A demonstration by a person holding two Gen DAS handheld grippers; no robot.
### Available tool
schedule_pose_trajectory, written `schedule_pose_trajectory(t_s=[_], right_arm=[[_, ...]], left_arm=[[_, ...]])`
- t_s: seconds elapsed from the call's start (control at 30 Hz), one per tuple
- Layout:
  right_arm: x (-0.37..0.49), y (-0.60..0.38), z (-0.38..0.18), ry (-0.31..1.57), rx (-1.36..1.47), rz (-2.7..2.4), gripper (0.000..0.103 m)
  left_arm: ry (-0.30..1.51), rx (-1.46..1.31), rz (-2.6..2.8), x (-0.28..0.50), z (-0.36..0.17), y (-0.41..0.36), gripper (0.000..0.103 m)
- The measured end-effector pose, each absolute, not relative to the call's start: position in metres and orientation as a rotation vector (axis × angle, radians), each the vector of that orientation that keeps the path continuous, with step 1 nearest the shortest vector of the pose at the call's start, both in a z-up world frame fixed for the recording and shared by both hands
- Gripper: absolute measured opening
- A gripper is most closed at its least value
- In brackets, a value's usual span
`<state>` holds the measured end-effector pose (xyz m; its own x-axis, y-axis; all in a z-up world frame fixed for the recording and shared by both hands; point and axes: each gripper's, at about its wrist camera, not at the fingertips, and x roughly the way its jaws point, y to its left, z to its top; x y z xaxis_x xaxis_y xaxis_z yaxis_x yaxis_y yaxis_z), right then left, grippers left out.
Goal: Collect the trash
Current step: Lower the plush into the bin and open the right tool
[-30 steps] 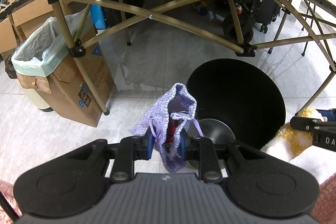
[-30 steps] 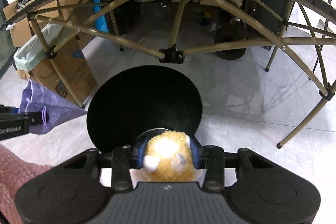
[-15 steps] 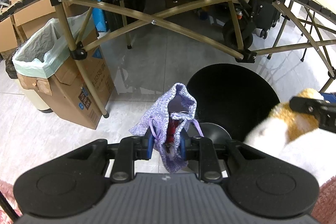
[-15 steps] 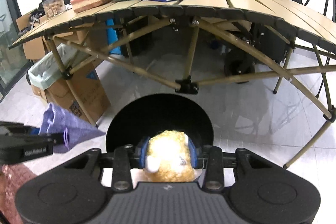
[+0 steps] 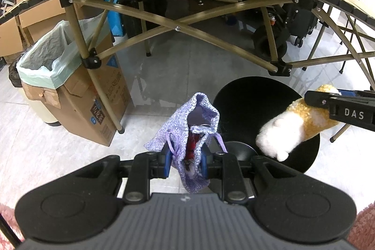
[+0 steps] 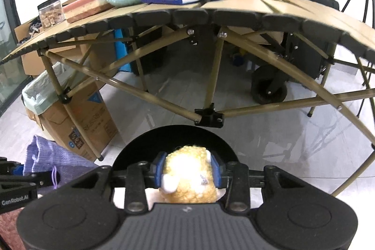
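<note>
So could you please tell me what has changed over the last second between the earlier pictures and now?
The right claw, gripping the yellow plush toy, has risen and tilted up: the tabletop now shows in its view, and the toy sits higher over the black bin. The left claw stayed put, shut on the purple drawstring pouch.

Inside the lilac drawstring pouch [image 5: 187, 130] between the left gripper's [image 5: 185, 162] fingers [image 5: 166, 159], only a sliver of red, too little to identify. Beyond the right gripper's [image 6: 187, 171] fingers [image 6: 157, 168], the black round bin [image 6: 145, 151] half hidden by the gripper body, its inside pure black. Lower part of the yellow-and-white plush toy [image 6: 189, 176] hidden below the fingers.
</note>
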<state>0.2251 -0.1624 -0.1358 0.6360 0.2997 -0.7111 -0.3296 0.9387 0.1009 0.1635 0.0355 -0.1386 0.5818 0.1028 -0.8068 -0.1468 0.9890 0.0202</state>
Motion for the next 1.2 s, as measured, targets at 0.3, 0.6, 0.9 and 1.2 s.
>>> schedule_pose_trajectory(t_s=[0.3, 0.6, 0.9, 1.2], right_arm=[[0.236, -0.154, -0.145, 0.819, -0.051, 0.374, 0.078], [0.237, -0.148, -0.158, 0.939, -0.101, 0.352, 0.103], [0.235, -0.157, -0.168, 1.076, -0.092, 0.308, 0.103], [0.231, -0.159, -0.169, 1.12, -0.108, 0.317, 0.103]], left_arm=[[0.938, -0.052, 0.151, 0.164, -0.138, 0.036, 0.024], [0.936, -0.053, 0.151, 0.165, -0.138, 0.038, 0.024], [0.937, -0.051, 0.15, 0.165, -0.138, 0.037, 0.024], [0.938, -0.039, 0.151, 0.165, -0.138, 0.033, 0.024]])
